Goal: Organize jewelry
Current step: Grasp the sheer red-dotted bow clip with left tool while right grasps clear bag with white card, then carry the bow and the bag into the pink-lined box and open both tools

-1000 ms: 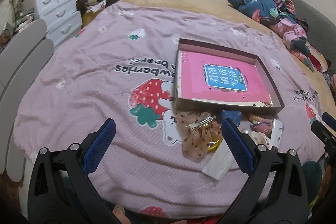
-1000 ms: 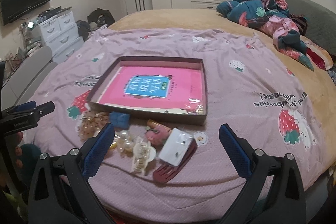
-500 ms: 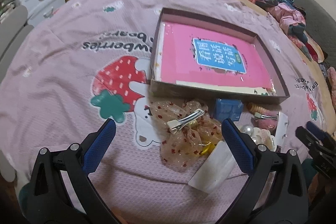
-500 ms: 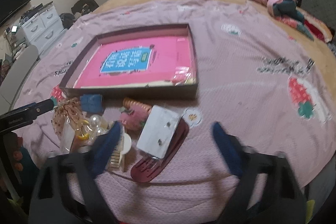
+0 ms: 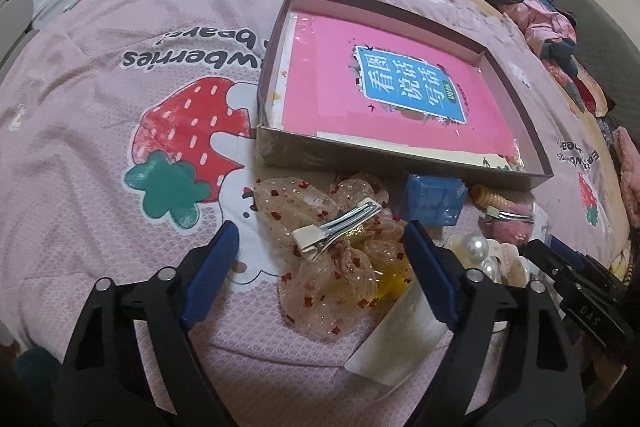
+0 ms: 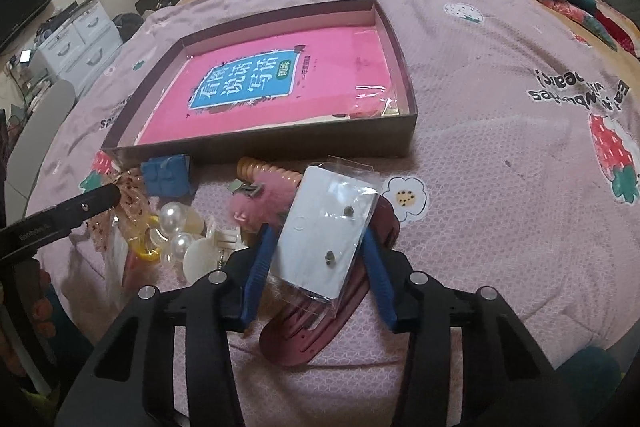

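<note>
both grippers have dropped toward the pile of accessories on the bedspread (image 5: 100,99) and both sets of jaws are closing; a second ago they hung higher with jaws fully spread.

right gripper (image 6: 320,263): fingers now straddle the white earring card (image 6: 324,239) in its clear sleeve, blue pads right at its edges. can't tell if they're pressing yet, looks like near contact. the card lies on top of a dark red hair clip (image 6: 320,323), so the clip may shift when the card lifts.

left gripper (image 5: 320,255): fingers still apart, narrowing around the sheer bow clip (image 5: 332,259) with the metal clasp. pads not touching it.

rest of the pile sits just in front of the box (image 5: 400,155): blue cube (image 5: 434,199), pearl clip (image 5: 480,255), pink fuzzy clip (image 6: 260,203). box holds only a pink book (image 6: 280,83), no jewelry in it yet.

judgement: sorting is at the very start, this is the first double pick. next step is finishing both grips and carrying to the box.
</note>
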Demonstrator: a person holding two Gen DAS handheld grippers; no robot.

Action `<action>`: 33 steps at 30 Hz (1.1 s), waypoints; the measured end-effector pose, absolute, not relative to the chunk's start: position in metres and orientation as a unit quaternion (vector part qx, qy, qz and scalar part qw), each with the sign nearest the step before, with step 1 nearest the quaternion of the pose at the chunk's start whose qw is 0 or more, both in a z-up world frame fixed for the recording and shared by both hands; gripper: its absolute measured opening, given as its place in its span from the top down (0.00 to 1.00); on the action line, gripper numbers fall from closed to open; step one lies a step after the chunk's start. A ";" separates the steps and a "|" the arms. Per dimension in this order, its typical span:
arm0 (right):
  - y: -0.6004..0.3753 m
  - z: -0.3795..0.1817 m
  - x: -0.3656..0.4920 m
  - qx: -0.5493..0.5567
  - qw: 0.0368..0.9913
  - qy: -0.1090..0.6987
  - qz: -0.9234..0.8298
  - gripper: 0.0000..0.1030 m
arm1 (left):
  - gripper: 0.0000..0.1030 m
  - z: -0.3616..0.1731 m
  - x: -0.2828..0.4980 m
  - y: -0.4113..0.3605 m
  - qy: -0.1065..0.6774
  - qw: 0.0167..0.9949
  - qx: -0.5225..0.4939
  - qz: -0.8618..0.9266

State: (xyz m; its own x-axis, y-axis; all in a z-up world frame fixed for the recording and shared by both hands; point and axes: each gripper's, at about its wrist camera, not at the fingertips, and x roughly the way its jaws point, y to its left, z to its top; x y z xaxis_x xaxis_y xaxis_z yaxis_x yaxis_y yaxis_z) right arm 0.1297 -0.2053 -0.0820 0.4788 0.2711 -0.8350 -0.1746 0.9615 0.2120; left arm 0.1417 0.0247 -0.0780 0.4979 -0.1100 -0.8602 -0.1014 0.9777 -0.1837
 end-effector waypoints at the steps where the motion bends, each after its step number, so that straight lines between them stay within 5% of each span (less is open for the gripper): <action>1: -0.207 -0.082 0.129 0.049 0.860 0.492 0.131 0.60 | 0.33 -0.078 0.142 0.024 0.500 0.859 -0.105 -0.007; 5: -0.216 -0.079 0.127 0.065 0.861 0.485 0.135 0.60 | 0.52 -0.081 0.145 0.018 0.499 0.860 -0.102 -0.023; 11: -0.234 -0.070 0.122 0.083 0.866 0.474 0.132 0.61 | 0.69 -0.080 0.146 0.016 0.494 0.863 -0.100 -0.034; 33: -0.281 -0.033 0.115 0.084 0.889 0.439 0.100 0.61 | 0.74 -0.021 0.116 0.077 0.428 0.892 -0.149 -0.003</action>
State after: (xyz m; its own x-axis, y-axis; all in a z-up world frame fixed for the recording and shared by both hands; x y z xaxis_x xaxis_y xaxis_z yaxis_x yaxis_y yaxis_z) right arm 0.1154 -0.2814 -0.0331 0.5953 0.2524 -0.7629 -0.1044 0.9656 0.2380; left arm 0.1165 0.0772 -0.0212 0.6338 -0.1318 -0.7622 -0.1225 0.9559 -0.2671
